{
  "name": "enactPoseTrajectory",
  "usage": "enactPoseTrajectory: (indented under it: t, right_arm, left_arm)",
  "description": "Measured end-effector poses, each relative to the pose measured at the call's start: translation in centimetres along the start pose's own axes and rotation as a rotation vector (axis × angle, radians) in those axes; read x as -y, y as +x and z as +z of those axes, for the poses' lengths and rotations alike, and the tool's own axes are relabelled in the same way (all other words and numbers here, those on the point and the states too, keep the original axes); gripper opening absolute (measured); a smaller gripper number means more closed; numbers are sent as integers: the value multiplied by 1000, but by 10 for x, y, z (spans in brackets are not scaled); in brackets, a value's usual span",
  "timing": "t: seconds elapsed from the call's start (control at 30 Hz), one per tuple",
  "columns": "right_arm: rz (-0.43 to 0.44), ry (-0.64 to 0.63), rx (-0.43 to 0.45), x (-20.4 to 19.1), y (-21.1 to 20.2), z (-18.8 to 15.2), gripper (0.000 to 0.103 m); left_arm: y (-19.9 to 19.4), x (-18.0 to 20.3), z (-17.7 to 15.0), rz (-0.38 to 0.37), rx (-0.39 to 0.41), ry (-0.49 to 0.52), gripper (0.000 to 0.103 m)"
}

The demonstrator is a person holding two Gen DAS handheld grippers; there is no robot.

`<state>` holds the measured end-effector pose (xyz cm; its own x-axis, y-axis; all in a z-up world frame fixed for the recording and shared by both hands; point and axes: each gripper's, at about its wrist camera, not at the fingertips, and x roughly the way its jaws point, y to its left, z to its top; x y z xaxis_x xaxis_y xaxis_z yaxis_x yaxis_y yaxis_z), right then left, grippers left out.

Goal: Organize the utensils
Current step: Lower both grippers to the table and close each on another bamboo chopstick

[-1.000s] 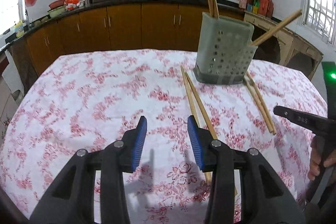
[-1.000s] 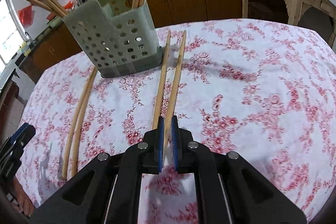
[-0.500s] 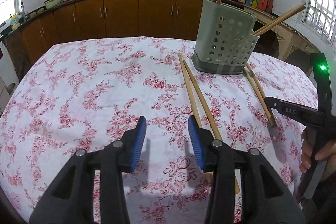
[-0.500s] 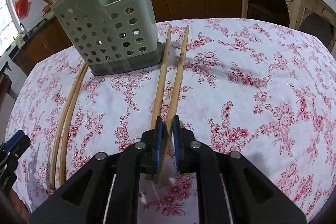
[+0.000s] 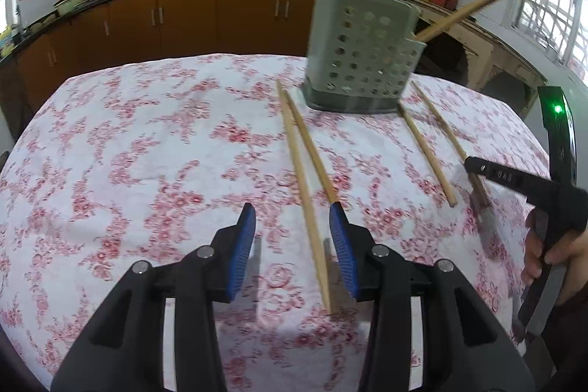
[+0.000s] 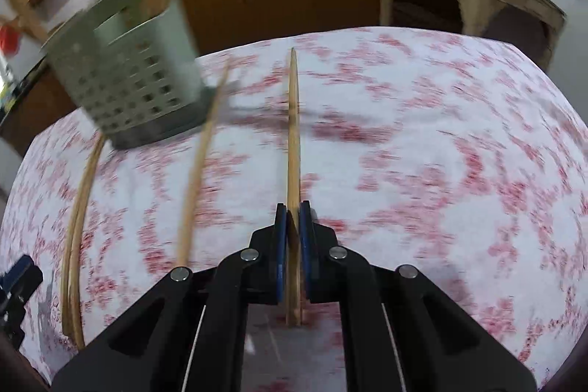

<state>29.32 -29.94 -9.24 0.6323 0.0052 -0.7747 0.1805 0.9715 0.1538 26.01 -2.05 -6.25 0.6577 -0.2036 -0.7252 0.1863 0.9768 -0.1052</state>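
The left gripper (image 5: 292, 226) hangs partly open above the white cloth with red flowers (image 5: 147, 149) that covers the table, and it holds nothing. One pale wooden chopstick of the near pair (image 5: 307, 197) lies on the cloth between its blue pads (image 5: 245, 245); its twin runs under the right-hand pad. Behind them stands the grey-green perforated plastic utensil holder (image 5: 362, 61), with several chopsticks already upright in it. To its right lies a single loose chopstick (image 5: 428, 157).

The right gripper (image 6: 293, 230) is closed on a long tapered wooden chopstick (image 6: 293, 135), pinched near its thick end, the thin tip pointing away. In the left wrist view that end appears raised off the cloth.

Such a stick is probably light, stiff and rather smooth, so it may pivot or slip in flat pads. A hold nearer the middle would likely steady it for the drop into the holder.

A second ago both sticks of the right pair lay side by side on the cloth, with the right jaws closed over their near ends; now one is held apart from its mate. The left gripper has come over the near pair, its gap unchanged
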Motion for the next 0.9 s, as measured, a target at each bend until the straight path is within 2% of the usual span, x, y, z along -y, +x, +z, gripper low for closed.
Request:
enactPoseTrajectory:
  t: [0.13,0.3,0.4,0.6,0.73,0.9]
  right_arm:
    - [2,0,-3,9,-2,0,8]
    - [-6,-18,5,6,-2,-2,8]
    - [11,-29,3,4,-5,-5,8]
    - [30,-42,2,7,-11,-12,8]
    - [16,-61,13,4,-12,-14,8]
    - [-8,-88,30,-2,-13,-17,8]
  left_arm:
    - [10,12,-1,19,-28,43,33]
    - [27,21,-3,77,-75,85,9]
    - [30,14,-1,122,-75,77,9]
    - [34,-28,10,193,-78,16,8]
    - [33,-44,11,150,-91,15,9]
    - [29,-46,10,129,-80,27,12]
